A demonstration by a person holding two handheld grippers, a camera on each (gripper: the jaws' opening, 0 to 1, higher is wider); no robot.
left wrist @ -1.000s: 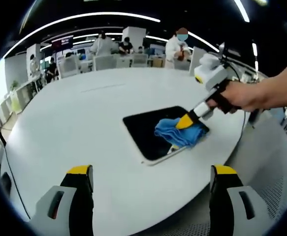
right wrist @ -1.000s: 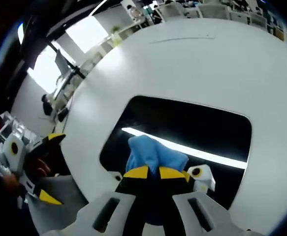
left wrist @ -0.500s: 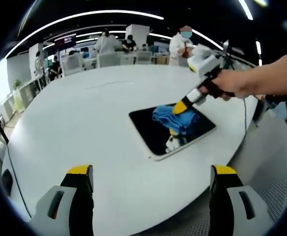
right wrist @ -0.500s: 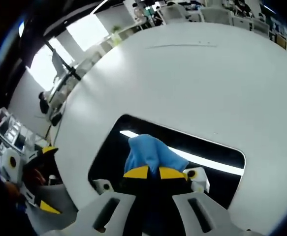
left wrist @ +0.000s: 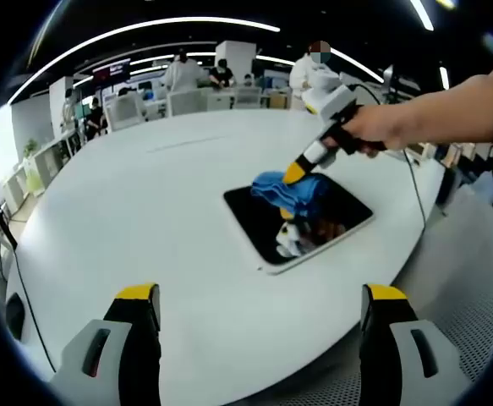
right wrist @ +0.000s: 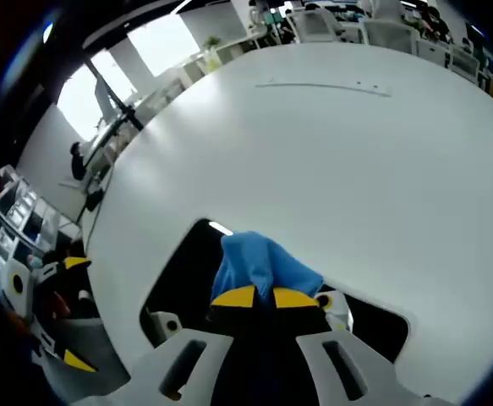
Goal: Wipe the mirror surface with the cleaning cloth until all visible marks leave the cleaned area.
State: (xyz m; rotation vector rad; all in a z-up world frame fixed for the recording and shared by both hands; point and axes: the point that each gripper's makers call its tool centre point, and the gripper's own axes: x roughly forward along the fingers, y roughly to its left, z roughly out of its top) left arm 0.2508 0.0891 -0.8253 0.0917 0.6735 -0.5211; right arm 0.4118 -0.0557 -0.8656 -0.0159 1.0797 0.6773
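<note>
A dark rectangular mirror (left wrist: 314, 228) lies flat on the round white table (left wrist: 128, 211). A blue cleaning cloth (left wrist: 282, 188) rests on the mirror's far corner, pressed down by my right gripper (left wrist: 297, 172), which a hand (left wrist: 381, 127) holds from the right. In the right gripper view the yellow-tipped jaws of my right gripper (right wrist: 265, 297) are shut on the blue cloth (right wrist: 259, 260), over the mirror (right wrist: 183, 275) near its far edge. My left gripper (left wrist: 260, 294) hangs well short of the mirror, its jaws wide apart with nothing between them; it also appears as the left gripper (right wrist: 60, 317) in the right gripper view.
The table's edge (left wrist: 415, 254) curves close to the mirror on the right. A thin strip (right wrist: 322, 85) lies on the table farther off. Several people and chairs (left wrist: 187, 93) are beyond the far side. A cable (left wrist: 13, 279) runs down at the left.
My right gripper has slid the cloth across the mirror from its right part toward the far corner. The left gripper's jaws stay open.
</note>
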